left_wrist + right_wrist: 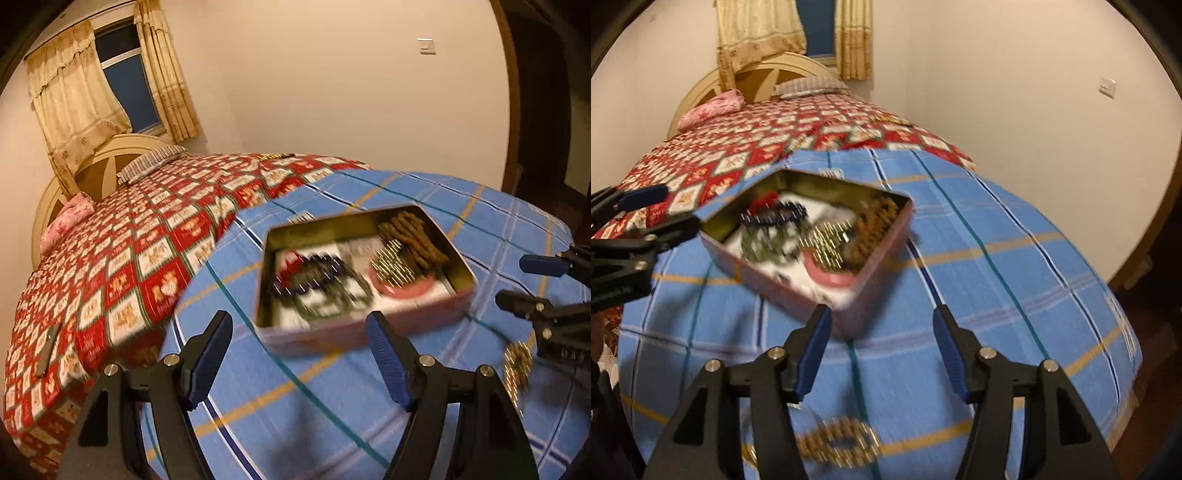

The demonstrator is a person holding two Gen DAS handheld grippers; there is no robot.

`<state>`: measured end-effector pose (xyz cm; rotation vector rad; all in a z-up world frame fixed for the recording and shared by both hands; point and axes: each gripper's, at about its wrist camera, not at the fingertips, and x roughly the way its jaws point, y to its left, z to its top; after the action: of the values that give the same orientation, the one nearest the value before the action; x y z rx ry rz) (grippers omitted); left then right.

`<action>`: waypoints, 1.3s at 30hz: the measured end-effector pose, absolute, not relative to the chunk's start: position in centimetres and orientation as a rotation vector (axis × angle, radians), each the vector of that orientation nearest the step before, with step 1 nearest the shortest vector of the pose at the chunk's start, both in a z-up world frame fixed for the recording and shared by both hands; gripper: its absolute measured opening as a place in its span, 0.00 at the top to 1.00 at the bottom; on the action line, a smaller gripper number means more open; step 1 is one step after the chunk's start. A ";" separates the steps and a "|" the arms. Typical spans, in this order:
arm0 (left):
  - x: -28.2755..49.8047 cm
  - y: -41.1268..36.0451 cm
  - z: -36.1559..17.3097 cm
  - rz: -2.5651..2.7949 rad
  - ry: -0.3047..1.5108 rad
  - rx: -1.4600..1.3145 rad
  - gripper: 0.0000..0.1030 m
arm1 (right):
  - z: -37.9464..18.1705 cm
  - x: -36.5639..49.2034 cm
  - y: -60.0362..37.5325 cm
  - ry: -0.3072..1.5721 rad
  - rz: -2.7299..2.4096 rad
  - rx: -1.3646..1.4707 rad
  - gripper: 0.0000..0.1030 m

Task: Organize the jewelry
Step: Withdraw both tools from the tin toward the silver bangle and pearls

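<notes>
An open pink tin (354, 334) (775, 284) lies on the blue plaid cloth (332, 406) and holds blurred jewelry: brown beads (413, 236), a gold piece (391, 266), dark blue beads (314, 273) and a pink bangle (827, 278). My left gripper (299, 321) stands open in front of the tin's near wall, with nothing between its fingers. My right gripper (882, 312) is open by the tin's near corner. A gold bead bracelet (838, 439) (517, 365) lies loose on the cloth under the right gripper, close to the camera. Each gripper shows in the other's view: right (509, 280), left (681, 206).
The cloth covers the foot of a bed with a red patterned quilt (129, 258). Pillows (151, 162) and a rounded headboard (110, 158) are at the far end, below a curtained window (122, 74). A dark flat object (48, 349) lies on the quilt at left. A wall runs along the right.
</notes>
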<state>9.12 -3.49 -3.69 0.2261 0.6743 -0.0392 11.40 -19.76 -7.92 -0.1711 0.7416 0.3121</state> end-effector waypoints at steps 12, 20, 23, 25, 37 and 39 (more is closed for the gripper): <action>5.3 -9.0 -6.0 -0.176 0.735 0.247 0.28 | -10.7 6.8 -23.6 0.798 0.245 -0.104 0.41; 5.5 -11.6 -8.1 -0.235 0.805 0.297 0.33 | -11.0 5.8 -23.4 0.761 0.251 -0.098 0.35; 6.0 -11.8 -9.2 -0.255 0.861 0.291 0.53 | -11.3 5.8 -23.5 0.763 0.255 -0.085 0.35; 6.2 -12.0 -9.9 -0.271 0.889 0.287 0.59 | -11.3 5.7 -23.7 0.759 0.255 -0.076 0.35; 5.2 -9.2 -7.3 -0.297 0.829 0.178 0.97 | -11.3 5.4 -23.6 0.751 0.238 -0.081 0.34; 5.1 -8.2 -6.3 -0.281 0.807 0.155 0.97 | -11.2 5.4 -23.5 0.752 0.239 -0.081 0.34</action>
<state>5.13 -8.16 -6.27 0.1546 0.8067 -0.2813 5.40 -23.47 -11.21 -0.0811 0.7523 0.2391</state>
